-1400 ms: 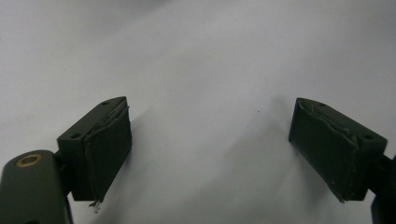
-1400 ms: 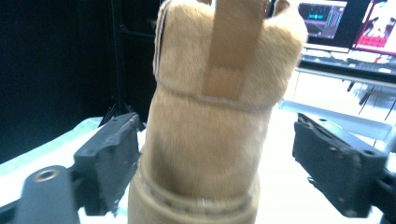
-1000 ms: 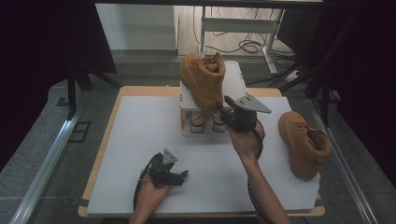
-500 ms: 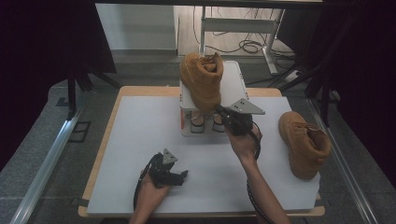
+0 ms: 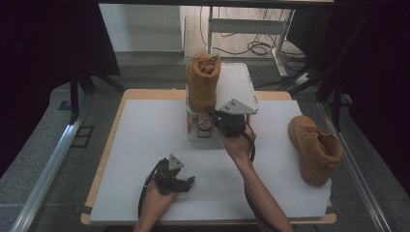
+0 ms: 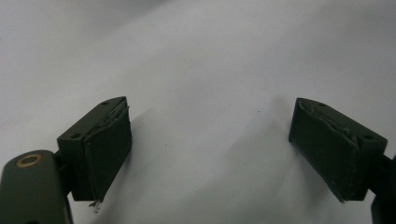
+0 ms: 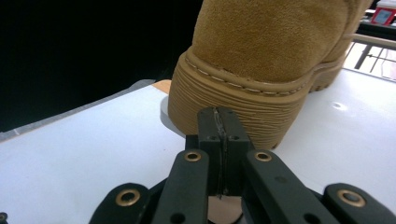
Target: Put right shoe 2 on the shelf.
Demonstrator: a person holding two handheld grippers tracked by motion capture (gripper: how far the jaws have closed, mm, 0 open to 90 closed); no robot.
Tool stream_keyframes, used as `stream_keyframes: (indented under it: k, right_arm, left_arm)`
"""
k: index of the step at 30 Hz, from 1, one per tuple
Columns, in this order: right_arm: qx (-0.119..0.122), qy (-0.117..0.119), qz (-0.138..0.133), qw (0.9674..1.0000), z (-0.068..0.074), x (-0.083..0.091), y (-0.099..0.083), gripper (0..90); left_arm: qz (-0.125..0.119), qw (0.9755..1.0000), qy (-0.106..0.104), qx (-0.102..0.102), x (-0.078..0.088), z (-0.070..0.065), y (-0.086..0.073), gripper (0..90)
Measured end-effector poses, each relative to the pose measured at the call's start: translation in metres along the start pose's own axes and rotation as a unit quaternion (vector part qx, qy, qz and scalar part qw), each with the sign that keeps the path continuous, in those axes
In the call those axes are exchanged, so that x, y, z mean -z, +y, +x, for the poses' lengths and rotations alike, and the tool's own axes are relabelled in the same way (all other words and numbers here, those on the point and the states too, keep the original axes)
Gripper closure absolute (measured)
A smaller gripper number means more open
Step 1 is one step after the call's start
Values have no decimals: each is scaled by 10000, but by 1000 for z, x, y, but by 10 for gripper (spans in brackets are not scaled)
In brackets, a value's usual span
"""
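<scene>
Boot heel sits just ahead of your right gripper, jaws pressed together, empty; left gripper wide apart w/ nothing between.

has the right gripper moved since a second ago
Yes. In the high view the right gripper has shifted left, toward the heel of the tan boot standing on the white stand, and its jaws are now shut.
</scene>
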State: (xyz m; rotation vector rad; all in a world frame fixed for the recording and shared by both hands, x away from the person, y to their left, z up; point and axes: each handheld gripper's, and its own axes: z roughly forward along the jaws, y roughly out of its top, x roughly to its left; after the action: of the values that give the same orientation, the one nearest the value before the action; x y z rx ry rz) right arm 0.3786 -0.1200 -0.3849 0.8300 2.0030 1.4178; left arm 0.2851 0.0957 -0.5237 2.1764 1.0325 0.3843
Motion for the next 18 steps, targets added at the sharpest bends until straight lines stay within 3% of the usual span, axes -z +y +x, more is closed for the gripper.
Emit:
stream_keyframes:
  k: [8,18]
  right_arm:
    - [24,62,3,10000,0,6,-5,755]
    - [183,-137,-110,9997,-2,38,-18,440]
  left_arm:
    - [0,10000,-3,2,0,0,0,132]
    - [1,10000,0,4,0,0,0,132]
